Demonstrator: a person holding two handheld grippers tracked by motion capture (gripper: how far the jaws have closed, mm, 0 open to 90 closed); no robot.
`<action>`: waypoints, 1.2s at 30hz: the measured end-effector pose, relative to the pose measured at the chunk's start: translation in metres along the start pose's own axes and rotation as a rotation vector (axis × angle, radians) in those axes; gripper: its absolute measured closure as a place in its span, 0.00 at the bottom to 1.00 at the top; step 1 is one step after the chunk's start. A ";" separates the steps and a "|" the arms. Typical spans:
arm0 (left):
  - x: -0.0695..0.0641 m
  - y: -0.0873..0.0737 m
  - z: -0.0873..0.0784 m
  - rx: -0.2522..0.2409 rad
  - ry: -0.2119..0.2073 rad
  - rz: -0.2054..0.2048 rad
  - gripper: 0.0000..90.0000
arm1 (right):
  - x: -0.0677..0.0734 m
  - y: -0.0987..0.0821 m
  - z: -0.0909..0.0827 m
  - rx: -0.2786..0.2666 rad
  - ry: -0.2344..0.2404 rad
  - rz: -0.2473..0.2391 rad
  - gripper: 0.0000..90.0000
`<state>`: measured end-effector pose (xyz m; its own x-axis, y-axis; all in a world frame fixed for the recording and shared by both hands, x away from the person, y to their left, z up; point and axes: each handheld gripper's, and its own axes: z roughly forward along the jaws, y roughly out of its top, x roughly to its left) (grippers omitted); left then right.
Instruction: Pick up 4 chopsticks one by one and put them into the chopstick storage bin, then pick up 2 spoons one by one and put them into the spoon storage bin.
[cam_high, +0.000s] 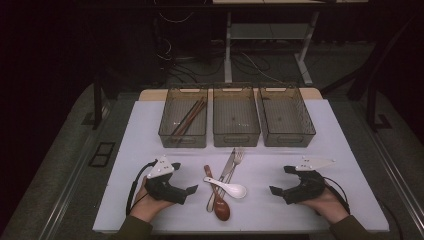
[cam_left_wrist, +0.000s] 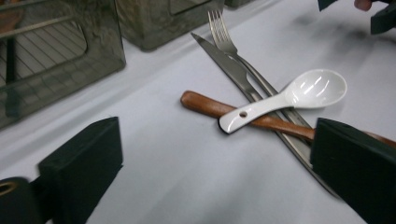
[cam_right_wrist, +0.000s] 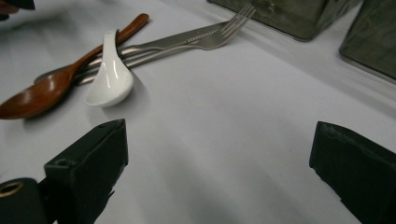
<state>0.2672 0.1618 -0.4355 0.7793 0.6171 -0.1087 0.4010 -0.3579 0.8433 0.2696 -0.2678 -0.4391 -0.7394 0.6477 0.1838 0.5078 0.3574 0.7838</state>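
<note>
Both tongs, left (cam_high: 192, 190) and right (cam_high: 273, 190), gape empty (cutlery between them): glossy white ceramic spoon (cam_high: 227, 186) crossing long brown wooden spoon (cam_high: 217, 199).

The wooden spoon's (cam_left_wrist: 247, 116) bowl was hidden behind a black jaw in the left gripper view; the bins (cam_left_wrist: 60, 60) were cut off by the top edge.
</note>
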 end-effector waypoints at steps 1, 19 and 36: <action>-0.001 -0.001 0.000 0.004 -0.001 0.003 0.00 | 0.001 0.002 0.001 0.003 0.003 -0.002 0.05; -0.006 -0.002 0.004 0.035 -0.027 -0.009 0.00 | 0.012 0.022 0.020 -0.040 0.059 0.000 0.06; -0.008 -0.001 0.008 0.041 -0.044 0.006 0.00 | 0.020 0.039 0.037 -0.028 0.079 -0.011 0.06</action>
<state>0.2647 0.1517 -0.4395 0.8017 0.5841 -0.1271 0.4146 -0.3902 0.8221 0.2907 -0.2161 -0.4269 -0.7778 0.5885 0.2204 0.4877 0.3441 0.8023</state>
